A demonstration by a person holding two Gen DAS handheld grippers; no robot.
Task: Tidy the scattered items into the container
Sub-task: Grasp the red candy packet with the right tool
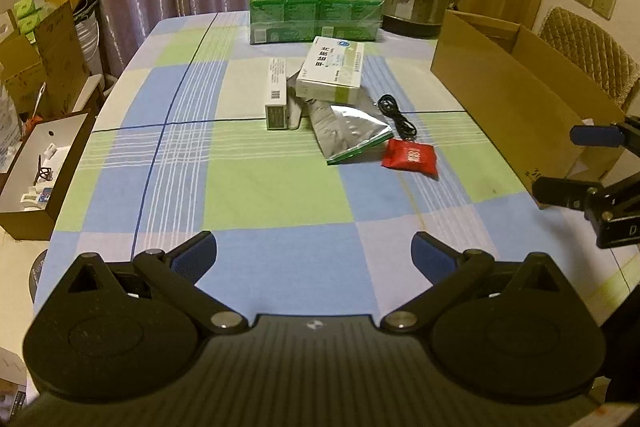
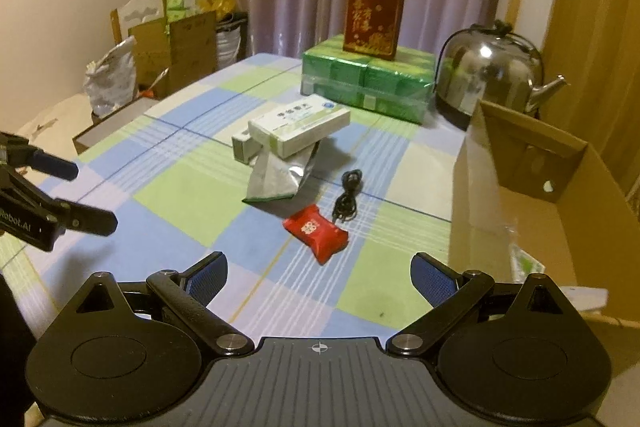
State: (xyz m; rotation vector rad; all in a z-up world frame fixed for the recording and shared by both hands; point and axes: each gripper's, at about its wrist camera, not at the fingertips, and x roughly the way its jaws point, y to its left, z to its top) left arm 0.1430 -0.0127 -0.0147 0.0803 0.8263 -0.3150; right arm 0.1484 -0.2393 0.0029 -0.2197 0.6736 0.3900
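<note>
Approach step: right gripper [image 2: 319, 277] and left gripper [image 1: 314, 255] spread wide, empty; red packet [image 2: 316, 233] just ahead of right fingertips, likely first grab for cardboard box [image 2: 532, 187].

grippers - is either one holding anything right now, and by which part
Nothing is held. The left gripper and right gripper both stand open over the tablecloth, with empty gaps between their fingers; the red packet lies untouched.
</note>
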